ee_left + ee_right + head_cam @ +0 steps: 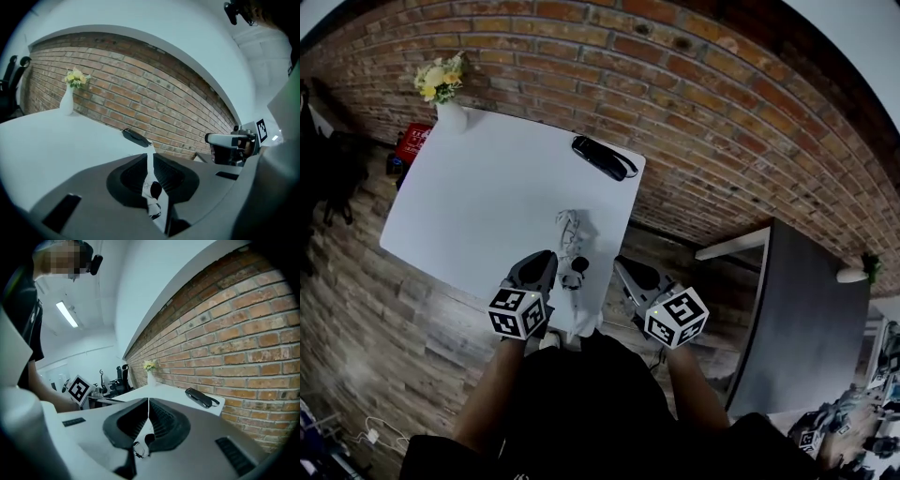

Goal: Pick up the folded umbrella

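on the white table (478,202), at its far edge, lay the folded umbrella (602,157), well apart from the left gripper (547,261) and right gripper (622,266), each with jaws together, empty.

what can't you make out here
- Small white thing near the table edge: too small in the head view; both gripper views show only a sliver between the jaws.
- Red thing: head view, cut off by the table.
- Umbrella: which end is the handle, too small in every view.
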